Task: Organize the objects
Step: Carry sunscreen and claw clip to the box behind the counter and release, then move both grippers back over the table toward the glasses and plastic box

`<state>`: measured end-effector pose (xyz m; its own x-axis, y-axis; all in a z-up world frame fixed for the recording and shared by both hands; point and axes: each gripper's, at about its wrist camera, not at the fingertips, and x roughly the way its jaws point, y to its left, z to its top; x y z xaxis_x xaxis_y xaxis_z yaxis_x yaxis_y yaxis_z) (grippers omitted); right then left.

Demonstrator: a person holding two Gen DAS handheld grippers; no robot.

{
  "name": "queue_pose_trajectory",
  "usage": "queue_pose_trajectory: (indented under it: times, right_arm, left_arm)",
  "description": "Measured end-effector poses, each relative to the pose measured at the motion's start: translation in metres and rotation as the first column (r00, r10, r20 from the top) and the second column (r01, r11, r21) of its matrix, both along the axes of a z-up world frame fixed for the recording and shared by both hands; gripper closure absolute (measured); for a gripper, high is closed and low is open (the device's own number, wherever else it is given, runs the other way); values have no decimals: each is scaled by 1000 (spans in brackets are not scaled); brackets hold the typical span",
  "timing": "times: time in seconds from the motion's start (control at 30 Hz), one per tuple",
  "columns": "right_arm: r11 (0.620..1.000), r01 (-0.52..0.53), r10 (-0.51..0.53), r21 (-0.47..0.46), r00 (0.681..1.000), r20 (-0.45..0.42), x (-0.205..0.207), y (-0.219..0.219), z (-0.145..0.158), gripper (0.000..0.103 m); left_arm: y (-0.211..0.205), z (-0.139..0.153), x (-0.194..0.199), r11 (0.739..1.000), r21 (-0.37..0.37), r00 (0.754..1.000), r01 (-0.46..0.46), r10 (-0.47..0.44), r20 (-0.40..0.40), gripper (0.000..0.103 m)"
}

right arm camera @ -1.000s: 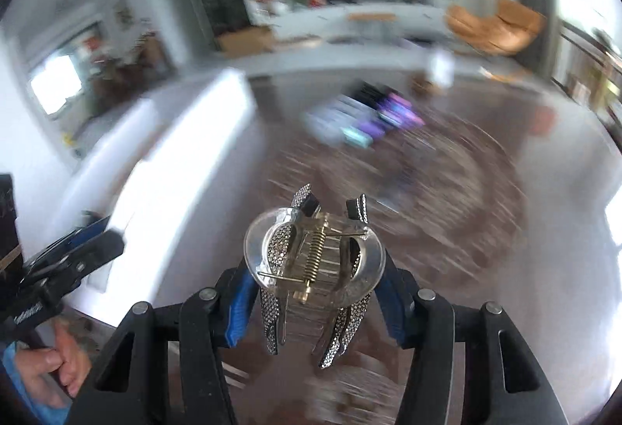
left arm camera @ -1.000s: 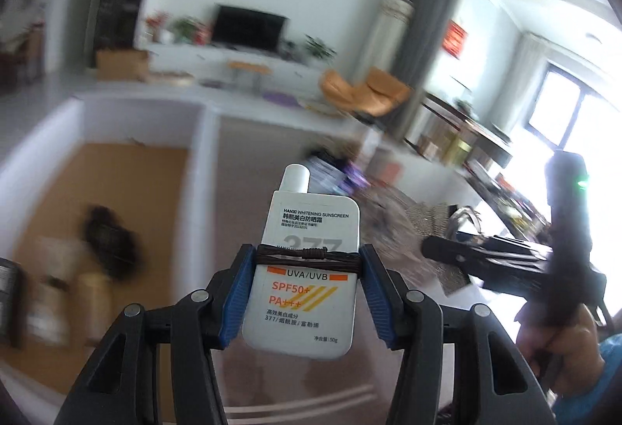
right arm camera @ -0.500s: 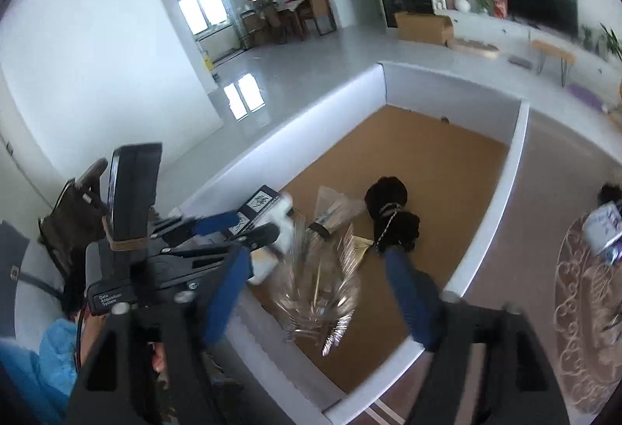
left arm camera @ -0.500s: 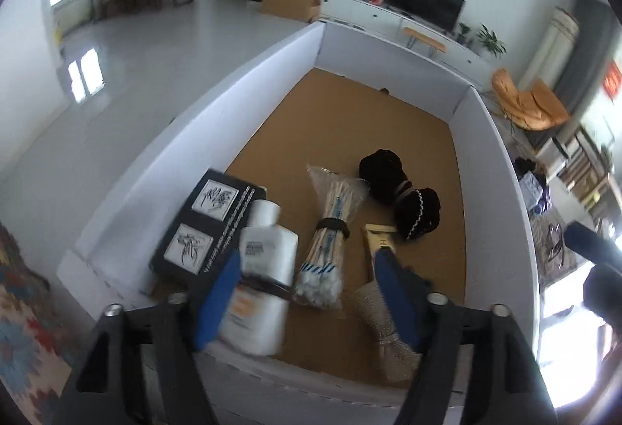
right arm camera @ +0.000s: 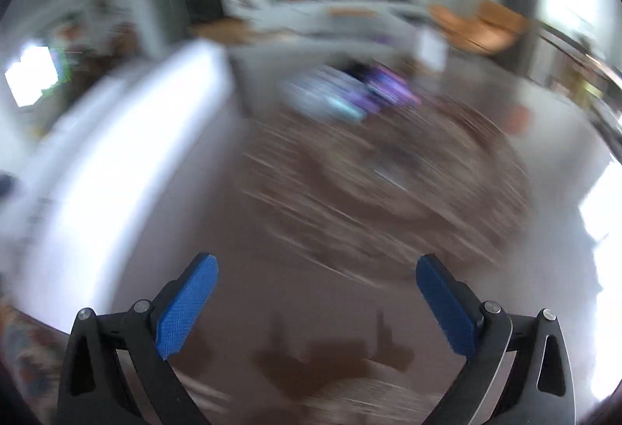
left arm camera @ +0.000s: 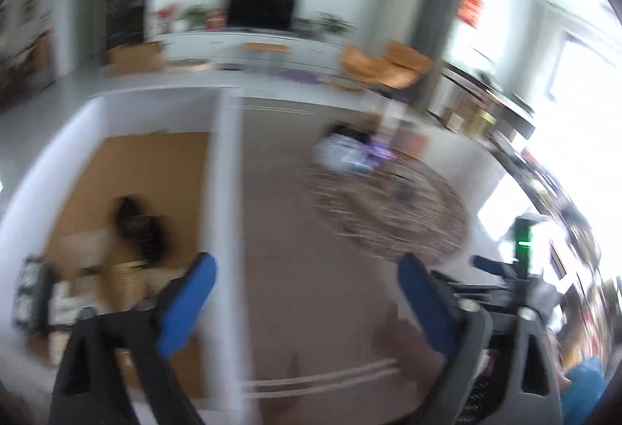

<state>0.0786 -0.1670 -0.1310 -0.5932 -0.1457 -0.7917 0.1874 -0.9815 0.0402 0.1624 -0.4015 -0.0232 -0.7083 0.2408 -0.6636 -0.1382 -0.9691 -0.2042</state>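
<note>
Both views are motion-blurred. My left gripper (left arm camera: 307,265) is open and empty above the brown floor, just right of the white box wall (left arm camera: 225,191). The box has a cork-brown floor (left arm camera: 144,168) and holds blurred items: a black hair accessory (left arm camera: 136,226) and pale packages (left arm camera: 74,292). My right gripper (right arm camera: 317,267) is open and empty over the brown floor. It also shows at the right of the left wrist view (left arm camera: 501,269). A blurred pile of purple and pale objects (right arm camera: 350,94) lies on a round patterned rug (right arm camera: 388,172).
The white box wall (right arm camera: 116,160) runs along the left of the right wrist view. The pile (left arm camera: 350,153) and rug (left arm camera: 388,207) lie ahead right in the left wrist view. A TV unit (left arm camera: 260,36), orange chairs (left arm camera: 388,63) and a dark side table (left arm camera: 486,106) stand farther back.
Half a second ago both grippers were over the box, opening, with the sunscreen bottle and hair claw dropping in. Now both are open, empty, and have swung right over the floor.
</note>
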Motion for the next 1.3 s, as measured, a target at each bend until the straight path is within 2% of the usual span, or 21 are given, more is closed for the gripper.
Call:
queue_pose_trajectory:
  times: [0.07,0.17,0.33,0.5,0.63,0.77,1.3]
  right_arm:
    - [996,82,-83,24,996,31,2,35,-19,1]
    - [987,156,-158,48,987,42,5,65,-34,1]
    - [984,161,-165,72,985,48,-1,62,-44,0]
    - [989,133,-137,71,989,59,-13,54,-39,0]
    - [992,104,-108,70,992,58,-27,54,-48,0]
    - [993,98,-102,68,993,55,-27,55,-54,0]
    - [994,93,-96,65,994,52,-27,55,-55,0]
  left_arm:
    - [37,-11,-10,996,15,996,84,-84,30,1]
    - [72,-42,-30,993,-28,989,116,-114,90,1]
    - [85,-103,-76,995,-81,977,60,-42,211,1]
    - [80,-138,-104,985,-171,971,4,37,238,1]
    - [83,-144,-119,973,-232,974,-9,61,218,1]
    - [84,-143,-117,973,-232,980,-22,67,187,0]
    - [86,-143,-122,972,-232,980,-24,69,186,0]
